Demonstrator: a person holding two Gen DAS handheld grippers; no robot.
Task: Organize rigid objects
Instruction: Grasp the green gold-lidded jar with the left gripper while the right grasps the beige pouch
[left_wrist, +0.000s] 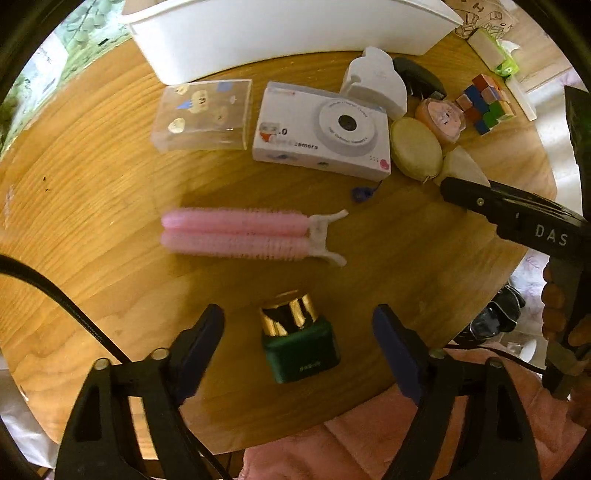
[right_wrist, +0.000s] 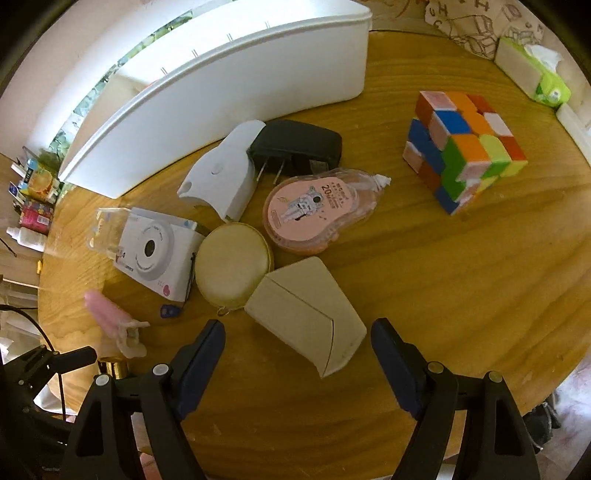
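My left gripper (left_wrist: 298, 332) is open, its jaws on either side of a green jar with a gold lid (left_wrist: 297, 341) near the table's front edge. My right gripper (right_wrist: 297, 341) is open, its jaws flanking a beige wedge-shaped box (right_wrist: 306, 314); its arm also shows in the left wrist view (left_wrist: 509, 214). A white bin (left_wrist: 280, 33) (right_wrist: 236, 88) stands at the back. On the table lie a pink hair clip (left_wrist: 240, 234), a white camera box (left_wrist: 321, 131), a clear case (left_wrist: 203, 114) and a colour cube (right_wrist: 465, 147).
Around the wedge box lie a round beige case (right_wrist: 232, 269), a pink correction-tape dispenser (right_wrist: 314, 210), a black plug adapter (right_wrist: 295, 146) and a white holder (right_wrist: 225, 173). A tissue pack (right_wrist: 532, 70) sits at the back right. The round wooden table (right_wrist: 461, 295) ends close to both grippers.
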